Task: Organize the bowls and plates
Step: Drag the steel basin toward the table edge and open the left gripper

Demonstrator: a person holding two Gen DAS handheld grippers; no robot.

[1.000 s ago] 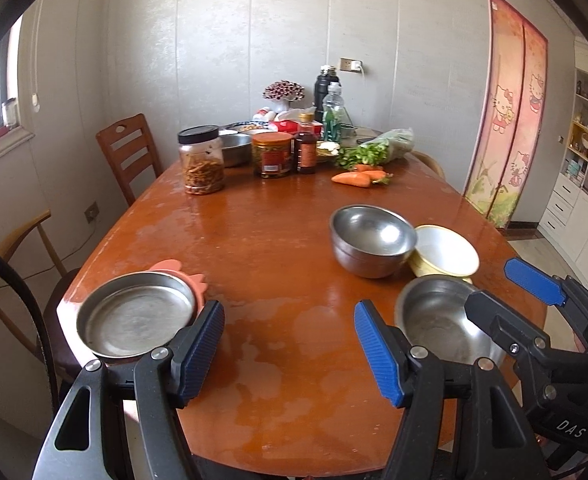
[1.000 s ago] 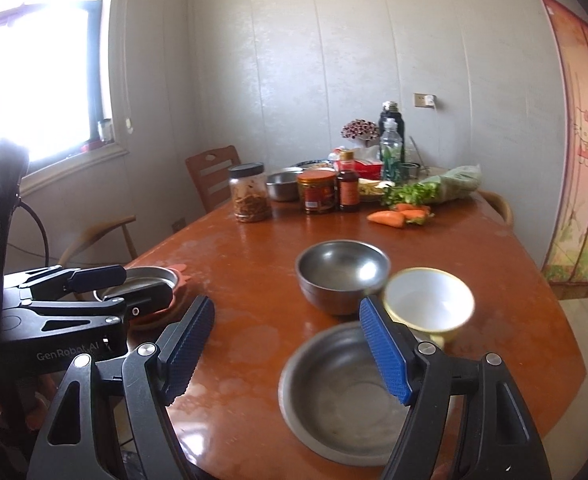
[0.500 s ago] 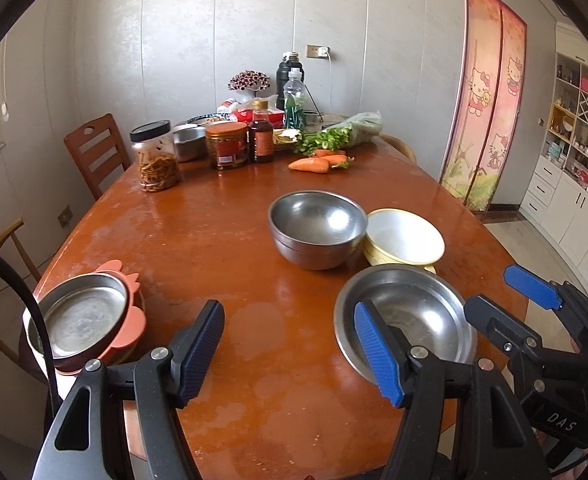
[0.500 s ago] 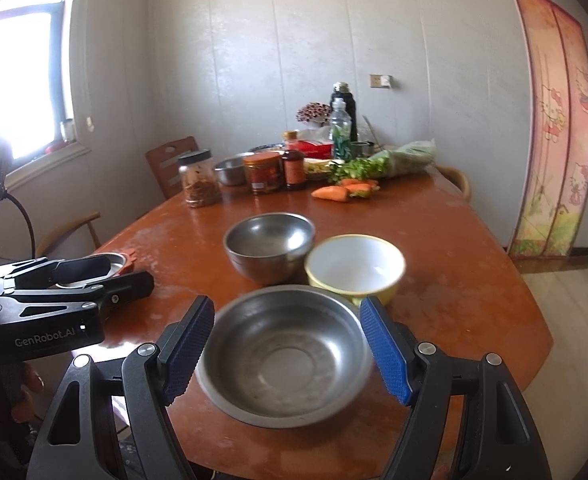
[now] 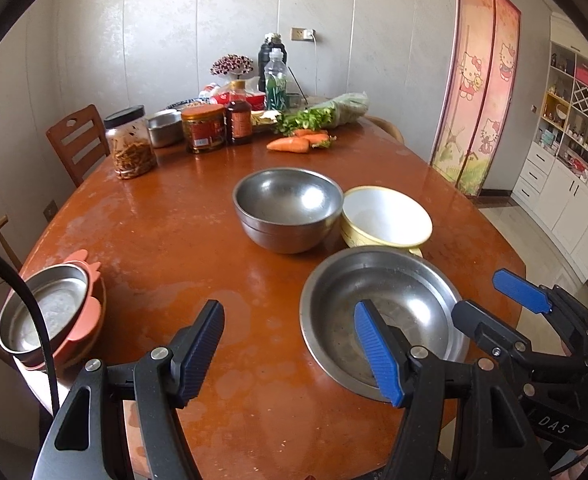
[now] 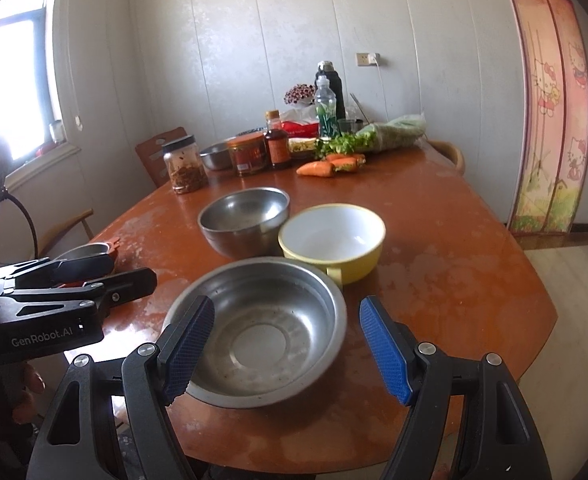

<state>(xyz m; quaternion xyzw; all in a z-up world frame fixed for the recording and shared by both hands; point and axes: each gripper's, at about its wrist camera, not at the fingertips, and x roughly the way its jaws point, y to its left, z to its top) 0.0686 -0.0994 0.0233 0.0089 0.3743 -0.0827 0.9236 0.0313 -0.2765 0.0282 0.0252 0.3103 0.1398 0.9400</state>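
A shallow steel dish (image 6: pixel 261 328) lies near the table's front edge. My right gripper (image 6: pixel 287 348) hovers open just in front of it, and the dish shows between its blue pads (image 6: pixel 386 352) without being touched. Behind the shallow steel dish (image 5: pixel 378 308) stand a deep steel bowl (image 5: pixel 287 204) and a yellow bowl (image 5: pixel 386 216) with a white inside. A steel plate (image 5: pixel 41 312) rests on a pink plate at the table's left edge. My left gripper (image 5: pixel 289 352) is open over bare tabletop, left of the dish. The right gripper (image 5: pixel 490 300) shows at the far right.
The brown oval table (image 5: pixel 153 240) carries jars (image 5: pixel 131 142), bottles, a small steel bowl, carrots (image 5: pixel 294 144) and bagged greens at its far end. Wooden chairs (image 5: pixel 77 140) stand on the left. A cable (image 5: pixel 33 308) crosses the steel plate. My left gripper (image 6: pixel 131 268) reaches in beside the right one.
Both grippers moved forward and down toward the table. The shallow dish now sits between the right gripper's fingers in its view. Nothing on the table moved.
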